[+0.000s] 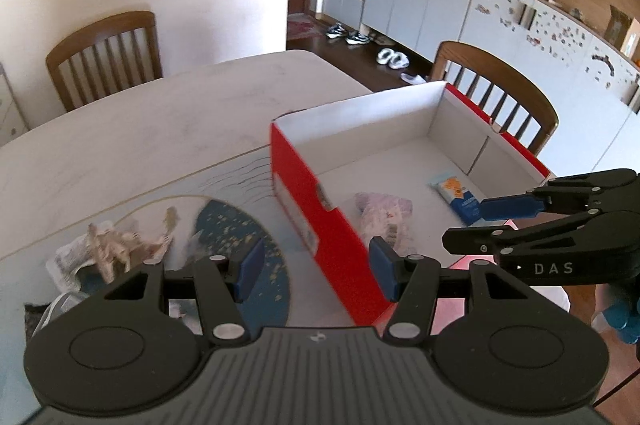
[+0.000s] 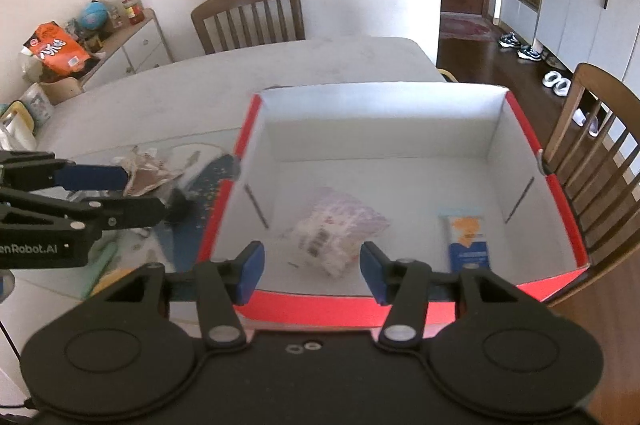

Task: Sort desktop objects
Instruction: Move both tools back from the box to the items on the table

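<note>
The pale table (image 2: 320,65) carries a red box (image 2: 352,309), a placemat (image 1: 240,225) and crumpled paper (image 1: 116,245).

Open red box with two packets inside
The white-lined red cardboard box (image 2: 400,129) sits at the tabletop's right edge, holding a pinkish plastic packet (image 2: 336,225) and a blue-and-white snack packet (image 2: 468,237) lying flat; crumpled paper (image 1: 116,245) lies left.

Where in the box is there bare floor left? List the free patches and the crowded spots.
Free: the box floor along its far wall, and the strip between the pink packet and the blue packet. The far table is bare too. Crowded: the near box floor holding both packets, and the table left of the box, with crumpled paper.
</note>
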